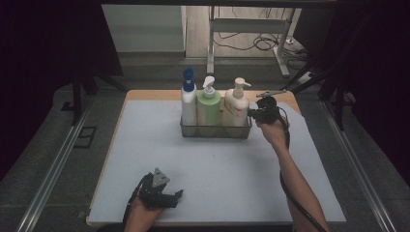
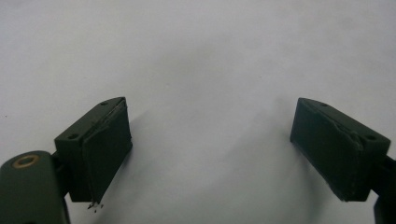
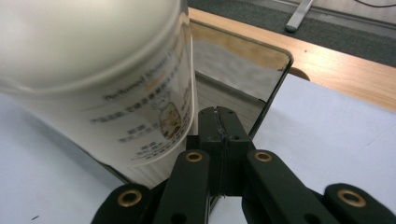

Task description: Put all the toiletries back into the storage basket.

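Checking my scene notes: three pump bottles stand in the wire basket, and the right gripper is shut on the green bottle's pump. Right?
Not quite. The right gripper is shut on the wire basket at its end wall, beside the white bottle, as the right gripper view shows. Three bottles do stand in it.

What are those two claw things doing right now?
Left gripper: open, holding nothing.
Right gripper: shut on the rim of the basket.

The white pump bottle label reads partly "Perfumed"; the rest is blurred.
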The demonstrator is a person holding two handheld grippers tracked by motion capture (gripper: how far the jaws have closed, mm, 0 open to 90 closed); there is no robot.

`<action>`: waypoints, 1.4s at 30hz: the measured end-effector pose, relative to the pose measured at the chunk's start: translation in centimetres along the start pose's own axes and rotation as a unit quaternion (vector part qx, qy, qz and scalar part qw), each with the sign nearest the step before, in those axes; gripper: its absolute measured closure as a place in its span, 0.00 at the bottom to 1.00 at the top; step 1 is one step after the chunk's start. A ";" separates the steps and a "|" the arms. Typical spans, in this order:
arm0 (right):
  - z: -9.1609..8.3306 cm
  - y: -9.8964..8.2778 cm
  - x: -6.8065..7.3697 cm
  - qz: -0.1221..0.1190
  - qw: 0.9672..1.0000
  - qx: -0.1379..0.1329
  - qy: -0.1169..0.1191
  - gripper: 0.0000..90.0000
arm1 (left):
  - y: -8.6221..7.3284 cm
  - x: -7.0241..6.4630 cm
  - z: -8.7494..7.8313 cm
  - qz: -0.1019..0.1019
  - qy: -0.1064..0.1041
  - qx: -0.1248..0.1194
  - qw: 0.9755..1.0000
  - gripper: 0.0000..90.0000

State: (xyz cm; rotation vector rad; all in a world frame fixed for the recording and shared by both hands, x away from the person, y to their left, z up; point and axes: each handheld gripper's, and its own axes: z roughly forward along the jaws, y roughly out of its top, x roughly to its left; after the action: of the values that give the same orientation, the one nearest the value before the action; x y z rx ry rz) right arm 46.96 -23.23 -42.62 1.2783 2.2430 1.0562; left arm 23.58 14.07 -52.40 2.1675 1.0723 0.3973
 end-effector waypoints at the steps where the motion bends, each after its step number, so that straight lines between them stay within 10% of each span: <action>1: 0.2 0.0 0.0 0.000 1.000 0.001 0.001 0.99 | 0.0 0.0 0.0 -0.001 0.000 -0.001 1.000 0.14; 42: 3.2 -0.9 1.8 -0.012 0.999 0.024 0.048 0.98 | 0.0 0.0 0.0 -0.002 0.000 -0.001 1.000 0.14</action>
State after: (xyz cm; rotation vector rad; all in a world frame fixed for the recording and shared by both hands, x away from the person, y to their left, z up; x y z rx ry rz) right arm 47.44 -20.62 -45.34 1.2420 2.3613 1.0836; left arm 23.58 14.03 -52.42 2.1620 1.0758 0.3954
